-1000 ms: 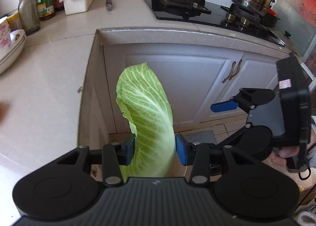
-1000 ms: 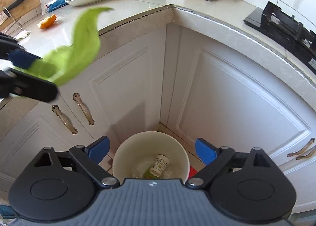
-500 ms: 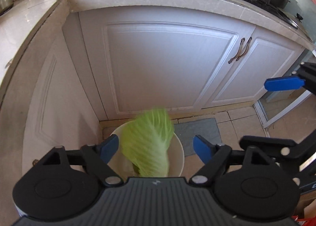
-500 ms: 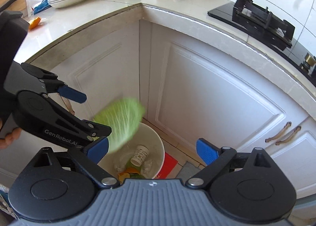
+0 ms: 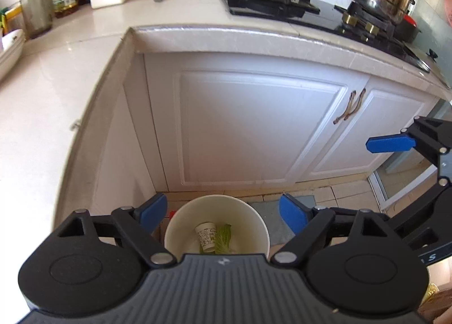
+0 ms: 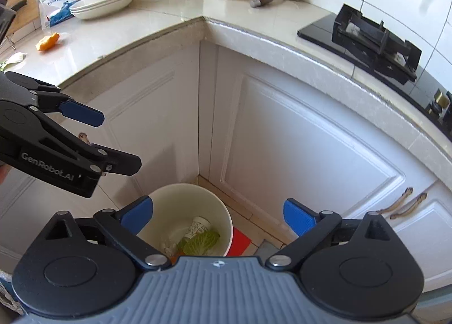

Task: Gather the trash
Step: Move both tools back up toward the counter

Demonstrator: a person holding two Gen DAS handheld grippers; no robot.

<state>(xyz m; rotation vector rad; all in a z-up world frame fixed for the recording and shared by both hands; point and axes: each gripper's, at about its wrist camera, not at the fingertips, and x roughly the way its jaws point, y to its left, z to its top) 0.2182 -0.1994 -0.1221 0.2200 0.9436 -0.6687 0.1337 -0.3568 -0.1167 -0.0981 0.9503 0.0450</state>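
While my left tongs (image 5: pixel 223 212) have just been opening, empty, the cabbage leaf (image 6: pixel 202 242) lies in the bin (image 6: pixel 226 216) (right tongs (image 6: pixel 219 215) released too).

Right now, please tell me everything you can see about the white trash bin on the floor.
The trash bin is a round, open-topped bucket, off-white and smooth like plastic, with no lid visible. It stands upright on the tiled floor in the inner corner where the two runs of white cabinets meet. Inside lie a cabbage leaf, a small paper cup on its side, some crumpled whitish scraps and something orange. A red object shows on the floor beside it. Neither gripper touches it.
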